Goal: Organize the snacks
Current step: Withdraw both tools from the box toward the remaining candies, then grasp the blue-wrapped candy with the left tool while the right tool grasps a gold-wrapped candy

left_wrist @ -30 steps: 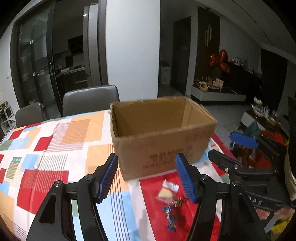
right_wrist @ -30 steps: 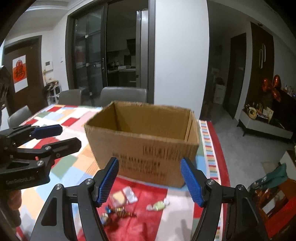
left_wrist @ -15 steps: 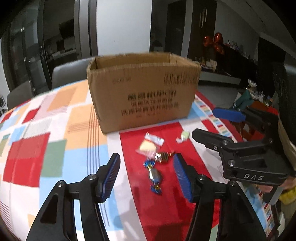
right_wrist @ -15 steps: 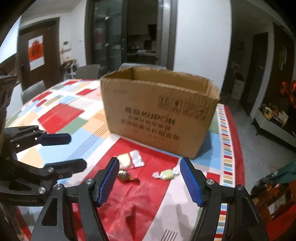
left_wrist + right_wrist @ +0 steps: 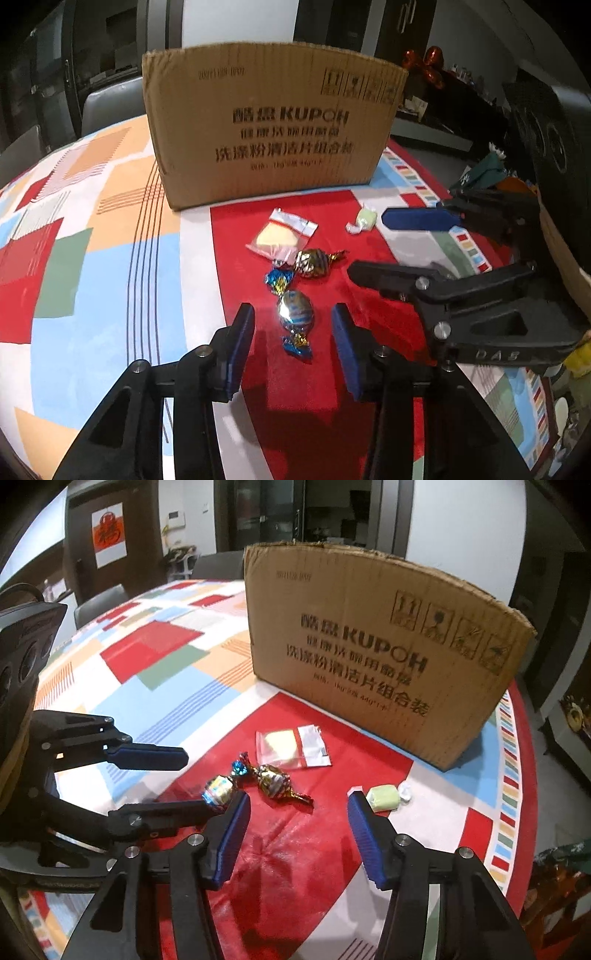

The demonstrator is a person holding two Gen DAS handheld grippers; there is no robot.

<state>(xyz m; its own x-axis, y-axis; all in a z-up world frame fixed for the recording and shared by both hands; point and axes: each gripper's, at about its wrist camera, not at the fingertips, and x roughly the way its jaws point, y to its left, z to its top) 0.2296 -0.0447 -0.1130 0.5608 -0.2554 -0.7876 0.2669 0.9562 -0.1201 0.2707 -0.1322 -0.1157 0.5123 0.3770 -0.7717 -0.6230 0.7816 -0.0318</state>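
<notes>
Lying on a red patch of the patterned tablecloth (image 5: 110, 229), a small cluster of sweets was seen in front of the cardboard box (image 5: 266, 122), which stood farther in on the table with its printed side turned to both cameras. The left gripper (image 5: 293, 332) was held low over the cloth with its jaws spread wide, and the blue-and-silver foil candy (image 5: 295, 308) lay between the two blue pads without being touched by either. Just beyond it, toward the box, a small blue twist candy (image 5: 277, 280) and a gold-wrapped candy (image 5: 314, 261) were found close together, the gold one touching the edge of a clear packet (image 5: 281, 236) with a pale yellow piece inside and a red strip across it. The packet was placed nearest the box, a little apart from its front wall.

The right gripper (image 5: 297, 825) was likewise held open above the red patch, nothing being gripped. A pale green candy (image 5: 384, 796) in a white twist wrapper was seen just beside the tip of its right finger, toward the striped border at the table's right edge; whether it was touched could not be told. From the right wrist view, the gold-wrapped candy (image 5: 275, 777) lay just ahead of the open jaws.
</notes>
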